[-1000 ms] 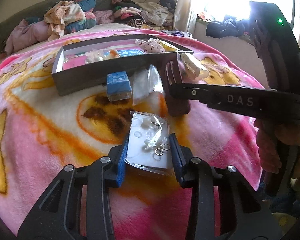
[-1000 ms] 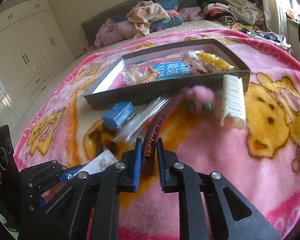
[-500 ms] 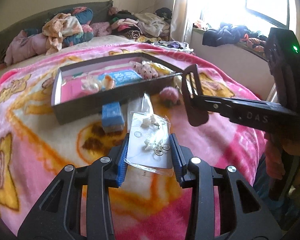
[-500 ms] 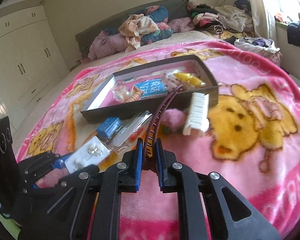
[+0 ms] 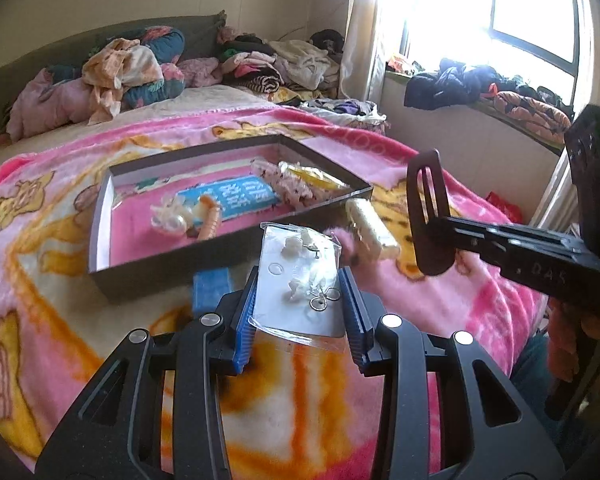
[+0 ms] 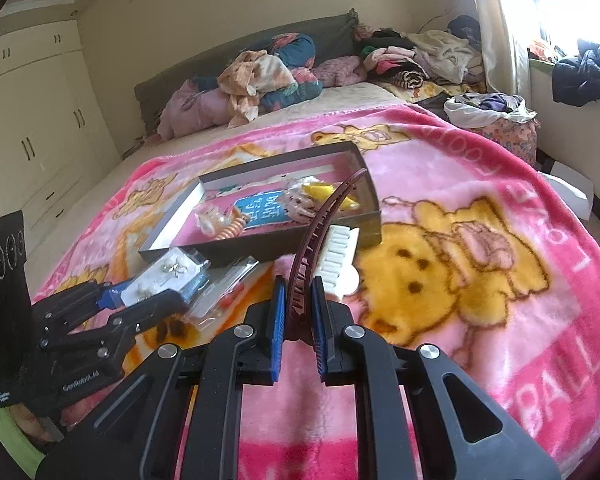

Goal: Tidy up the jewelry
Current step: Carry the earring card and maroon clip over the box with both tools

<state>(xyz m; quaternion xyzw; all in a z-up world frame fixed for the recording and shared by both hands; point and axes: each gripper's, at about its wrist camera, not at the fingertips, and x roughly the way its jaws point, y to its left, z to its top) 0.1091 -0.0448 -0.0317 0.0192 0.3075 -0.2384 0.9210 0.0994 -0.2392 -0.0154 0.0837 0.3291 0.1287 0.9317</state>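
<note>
Both claws lifted | earring card (image 5: 300,280) pinched in left claw (image 5: 298,292)

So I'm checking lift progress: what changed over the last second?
Both tools rose off the blanket. The right tool lifted the maroon headband clear; the left tool raised its earring packet. Both grips held. The box, white comb and blue item stayed put.

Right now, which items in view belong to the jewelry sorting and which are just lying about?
Part of the job:
- earring packet, in left gripper
- maroon headband, in right gripper
- open box
- white comb

Just lying about:
- heaped clothes
- wardrobe
</note>
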